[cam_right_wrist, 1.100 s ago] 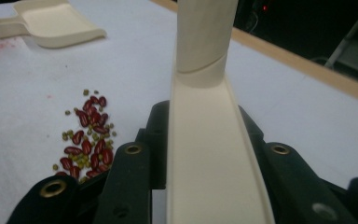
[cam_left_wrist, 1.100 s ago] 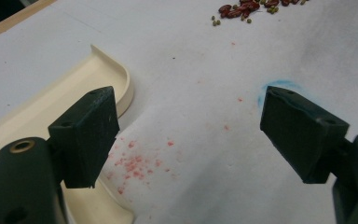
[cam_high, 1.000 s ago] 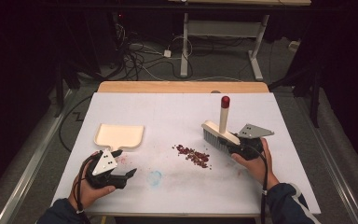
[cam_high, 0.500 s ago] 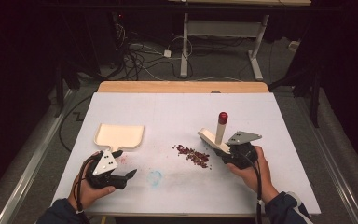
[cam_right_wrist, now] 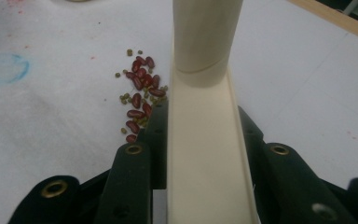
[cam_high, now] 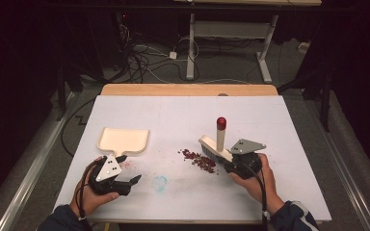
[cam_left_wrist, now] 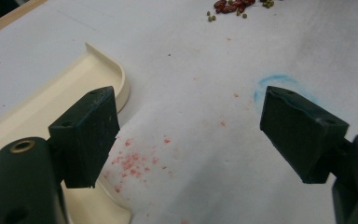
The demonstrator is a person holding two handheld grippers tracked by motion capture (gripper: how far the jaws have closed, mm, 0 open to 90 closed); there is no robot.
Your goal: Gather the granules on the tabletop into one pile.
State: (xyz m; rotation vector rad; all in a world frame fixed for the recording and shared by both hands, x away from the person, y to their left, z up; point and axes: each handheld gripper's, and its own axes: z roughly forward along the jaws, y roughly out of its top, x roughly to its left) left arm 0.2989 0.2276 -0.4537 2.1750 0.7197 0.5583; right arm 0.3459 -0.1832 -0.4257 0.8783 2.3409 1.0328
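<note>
High view: my right gripper (cam_high: 231, 162) is clamped on the brush (cam_high: 215, 148), jaws narrow against both sides of its cream back. Brush handle stands tilted up, red cap on top. Right gripper view confirms it: both pads (cam_right_wrist: 154, 135) press the brush (cam_right_wrist: 205, 140), nothing loose between.

Landmark is the bean pile (cam_high: 198, 160). Brush head sits just right of it, bristles at its edge; I cannot tell if they touch the beans (cam_right_wrist: 140, 93). Left gripper (cam_high: 125, 182) rests well left of the pile and nearer me, jaws wide, holding nothing. Left gripper view shows bare mat between its pads (cam_left_wrist: 91, 135).

Dustpan (cam_high: 123, 141) lies well left of the pile, its handle close to the left gripper. Open table (cam_high: 173, 115) runs between pile and dustpan; a blue smear (cam_high: 160, 183) lies there.
</note>
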